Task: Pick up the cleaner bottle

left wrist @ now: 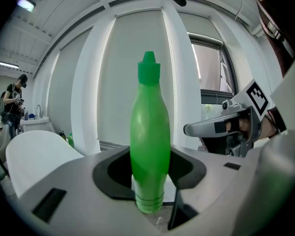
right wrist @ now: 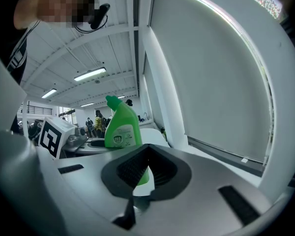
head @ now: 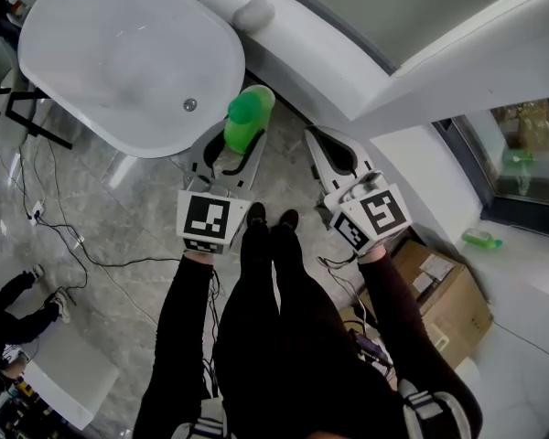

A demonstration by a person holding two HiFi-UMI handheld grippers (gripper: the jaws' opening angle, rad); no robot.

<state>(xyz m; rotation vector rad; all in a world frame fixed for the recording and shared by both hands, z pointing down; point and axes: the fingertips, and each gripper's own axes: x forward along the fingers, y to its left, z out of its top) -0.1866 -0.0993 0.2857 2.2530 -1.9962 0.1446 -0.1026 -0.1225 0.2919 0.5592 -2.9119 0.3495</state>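
Left claw [head: 234, 144] round cleaner bottle [head: 247, 117], bathtub [head: 91, 62] alongside.

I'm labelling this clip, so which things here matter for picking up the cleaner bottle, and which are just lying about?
Job in hand: cleaner bottle; left gripper, holding it.
Lying about: bathtub; cardboard box; floor cables; green item on the ledge.
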